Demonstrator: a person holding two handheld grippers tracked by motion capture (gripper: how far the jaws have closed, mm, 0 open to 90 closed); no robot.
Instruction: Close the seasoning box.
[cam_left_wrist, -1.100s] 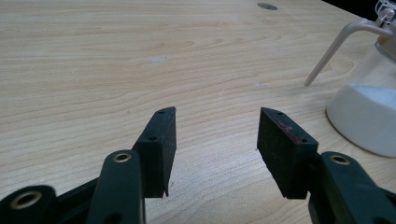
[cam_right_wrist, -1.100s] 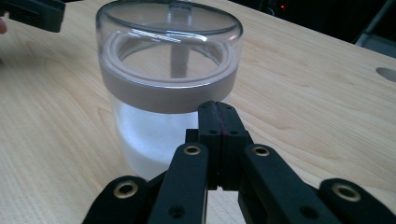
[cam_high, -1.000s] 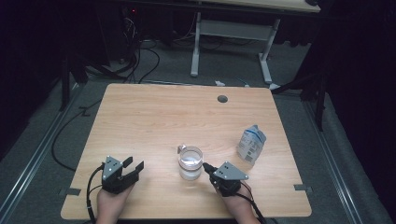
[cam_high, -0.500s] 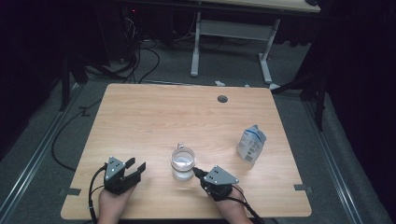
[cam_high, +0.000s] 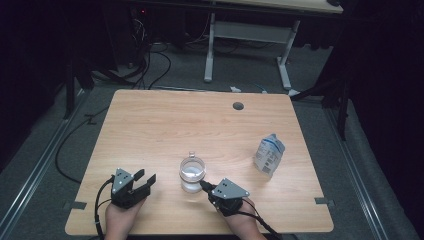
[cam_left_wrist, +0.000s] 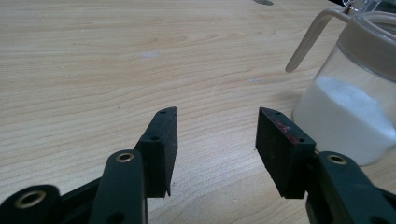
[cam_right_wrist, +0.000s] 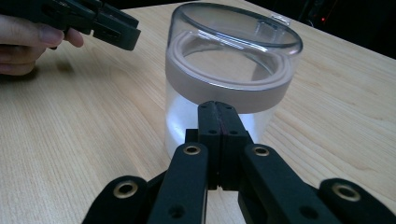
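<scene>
A clear jar (cam_high: 192, 172) with a beige band under its lid and white powder inside stands near the table's front edge, between the two grippers. A beige handle (cam_left_wrist: 310, 35) curves off its top. My right gripper (cam_high: 202, 184) is shut with nothing between its jaws, and its tips rest against the jar's (cam_right_wrist: 229, 70) side. In its own view the right gripper's (cam_right_wrist: 218, 105) pads meet flat. My left gripper (cam_high: 145, 176) stands open to the left of the jar, low over the wood. The jar (cam_left_wrist: 350, 107) sits to the right of the left gripper's (cam_left_wrist: 217, 116) gap.
A white and blue pouch (cam_high: 268, 155) stands upright at the right of the wooden table (cam_high: 175, 125). A round cable hole (cam_high: 238, 106) lies near the far edge. Beyond the table are desk legs and cables on a dark floor.
The right gripper has moved left and stays against the jar. The jar has slid a little to the left. The left gripper has barely moved.
</scene>
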